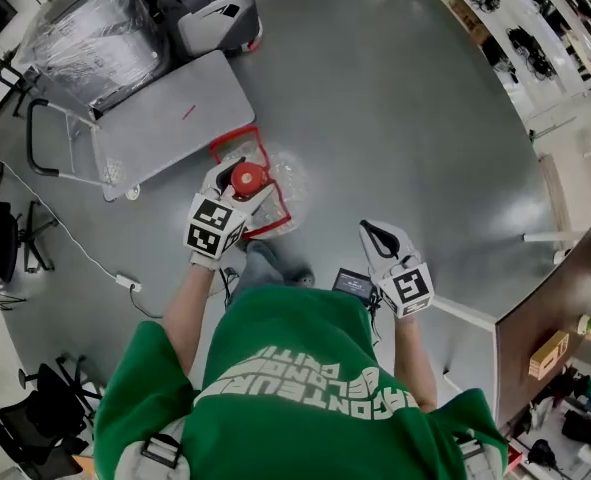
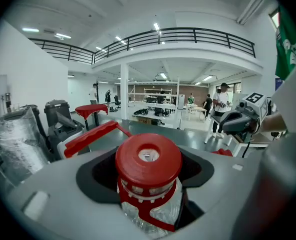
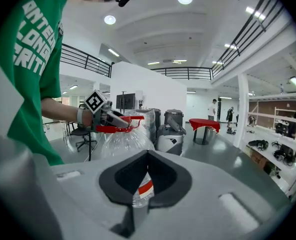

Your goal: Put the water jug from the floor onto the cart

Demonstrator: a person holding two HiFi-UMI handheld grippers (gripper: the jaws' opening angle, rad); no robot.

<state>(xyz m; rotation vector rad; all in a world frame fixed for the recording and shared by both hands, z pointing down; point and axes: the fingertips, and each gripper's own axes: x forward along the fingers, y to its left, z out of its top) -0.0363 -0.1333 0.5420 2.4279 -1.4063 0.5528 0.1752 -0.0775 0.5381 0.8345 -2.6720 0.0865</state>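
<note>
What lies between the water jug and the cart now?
Only a narrow strip of grey floor, shown in the head view; the left hand-held gripper holds the water jug.

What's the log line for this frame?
left gripper: shut on water jug | right gripper: shut, empty | cart: jug beside it, not yet on it

Between the jaws of the left gripper [image 1: 237,180], the neck of a clear plastic water jug with red cap and handle [image 1: 285,183], just before the near corner of a grey flat-deck platform cart [image 1: 170,118]. Behind the cart, a film-wrapped bundle [image 1: 90,28] at left and a grey wheeled machine [image 1: 210,8] at right. Right of the jug and well apart, the right gripper [image 1: 375,233].
</note>
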